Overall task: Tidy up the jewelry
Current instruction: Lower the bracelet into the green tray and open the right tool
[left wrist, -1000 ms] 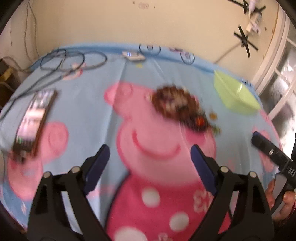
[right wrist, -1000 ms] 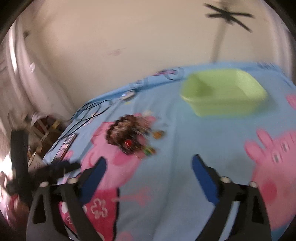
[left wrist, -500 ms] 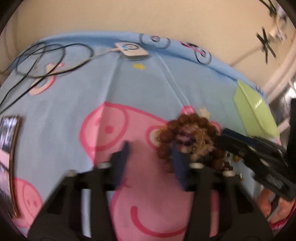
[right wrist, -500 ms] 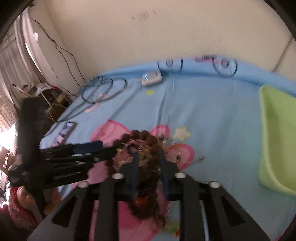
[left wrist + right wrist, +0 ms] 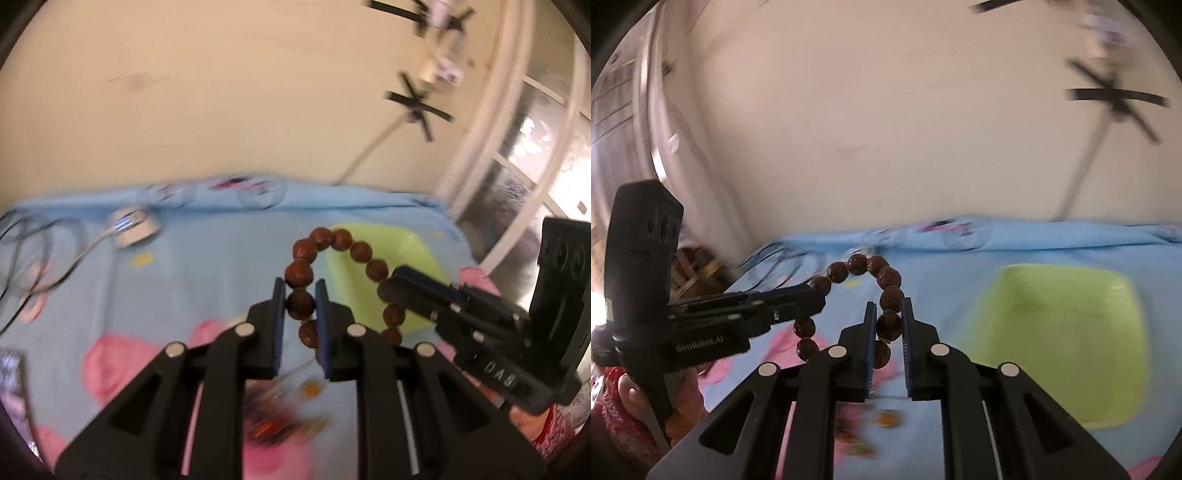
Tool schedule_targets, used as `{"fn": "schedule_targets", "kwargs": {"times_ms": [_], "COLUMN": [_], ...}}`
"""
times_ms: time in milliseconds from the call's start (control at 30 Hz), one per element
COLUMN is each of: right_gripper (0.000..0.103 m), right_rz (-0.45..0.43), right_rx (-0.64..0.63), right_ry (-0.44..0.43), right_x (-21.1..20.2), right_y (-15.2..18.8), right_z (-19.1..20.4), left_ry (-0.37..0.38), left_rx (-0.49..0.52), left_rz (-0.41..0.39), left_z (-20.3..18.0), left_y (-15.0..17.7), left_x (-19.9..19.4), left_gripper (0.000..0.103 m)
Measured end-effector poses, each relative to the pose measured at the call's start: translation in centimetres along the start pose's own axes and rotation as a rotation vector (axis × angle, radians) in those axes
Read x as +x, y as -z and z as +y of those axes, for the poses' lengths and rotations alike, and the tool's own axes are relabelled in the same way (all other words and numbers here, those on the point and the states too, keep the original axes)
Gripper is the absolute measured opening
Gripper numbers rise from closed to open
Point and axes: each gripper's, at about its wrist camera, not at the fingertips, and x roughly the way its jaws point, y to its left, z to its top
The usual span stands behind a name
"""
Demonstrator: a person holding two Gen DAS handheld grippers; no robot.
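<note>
Both tongs are clamped on the same brown bead bracelet (image 5: 334,254): the left tongs (image 5: 300,308) are closing on a bead, and the right tongs (image 5: 888,326) pinch another. The loop hangs between them above the blue cartoon sheet (image 5: 207,266), with the green tray (image 5: 1067,332) just behind.

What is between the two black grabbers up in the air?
A brown bead bracelet arches between them: the left gripper is closing on one side, and the right gripper pinches the other. Both wrist views show it, with the green bowl behind.
</note>
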Motion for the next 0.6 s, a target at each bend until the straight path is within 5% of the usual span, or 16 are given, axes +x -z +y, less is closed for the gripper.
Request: {"fn": "schedule_targets", "kwargs": {"times_ms": [200, 333, 367, 467, 600], "right_gripper": [0.000, 0.000, 0.000, 0.025, 0.028], "right_rz": [0.036, 0.029, -0.004, -0.080, -0.086], "right_rx": [0.145, 0.246, 0.276, 0.306, 0.172], "right_ry": [0.153, 0.177, 0.170, 0.140, -0.004], "right_x": [0.6, 1.6, 1.1, -1.0, -4.5], "right_y": [0.5, 1.0, 0.9, 1.0, 2.4], "right_z": [-9.3, -11.8, -12.1, -11.4, -7.0], "left_ry": [0.026, -0.121, -0.155, -0.117, -0.164], "left_rx": [0.067, 0.087, 0.094, 0.097, 0.069], "left_rz": [0.114, 0.110, 0.088, 0.005, -0.102], "left_z": [-6.5, -7.6, -7.4, -5.4, 0.3], "left_y": [-1.7, -2.1, -2.4, -2.4, -0.4], "left_x": [10.3, 13.4, 12.9, 7.9, -0.6], "left_gripper": [0.015, 0.016, 0.016, 0.016, 0.021]}}
